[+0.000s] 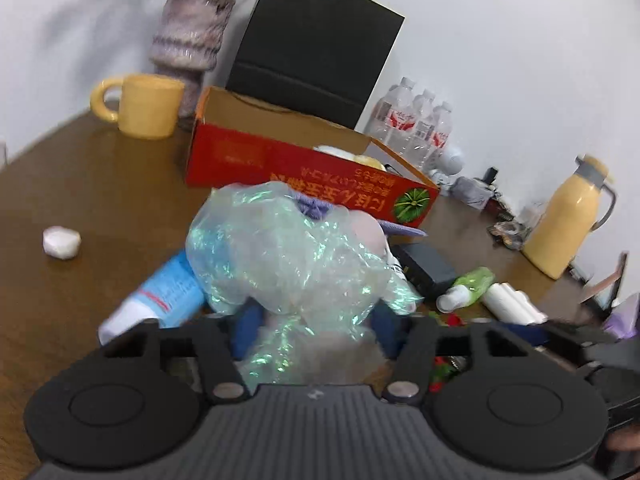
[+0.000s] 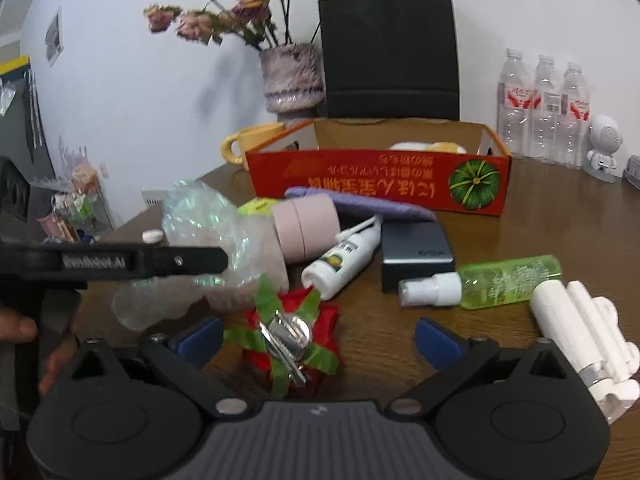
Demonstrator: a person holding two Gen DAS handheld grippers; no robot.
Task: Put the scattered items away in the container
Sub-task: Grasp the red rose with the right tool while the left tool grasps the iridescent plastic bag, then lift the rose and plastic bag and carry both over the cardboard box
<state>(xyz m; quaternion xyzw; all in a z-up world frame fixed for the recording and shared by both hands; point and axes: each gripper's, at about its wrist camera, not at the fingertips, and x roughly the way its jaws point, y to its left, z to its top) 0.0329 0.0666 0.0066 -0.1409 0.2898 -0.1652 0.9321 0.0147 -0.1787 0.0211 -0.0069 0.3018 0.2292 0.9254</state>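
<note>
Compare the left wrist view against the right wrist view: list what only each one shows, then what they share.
Only the left wrist view: the left tongs shut on the crinkly plastic bag, a yellow thermos, a blue-and-white tube.

Only the right wrist view: the open right tongs over the keys on red-and-green wrapping, dried flowers, a pink roll.

Both: red cardboard box, yellow mug, black paper bag, green spray bottle.

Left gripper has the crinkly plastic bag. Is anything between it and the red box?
Nothing visible blocks the way. The plastic bag is held up in the left gripper, the red box is straight ahead with its top open, and the lavender cloth lies low.
</note>
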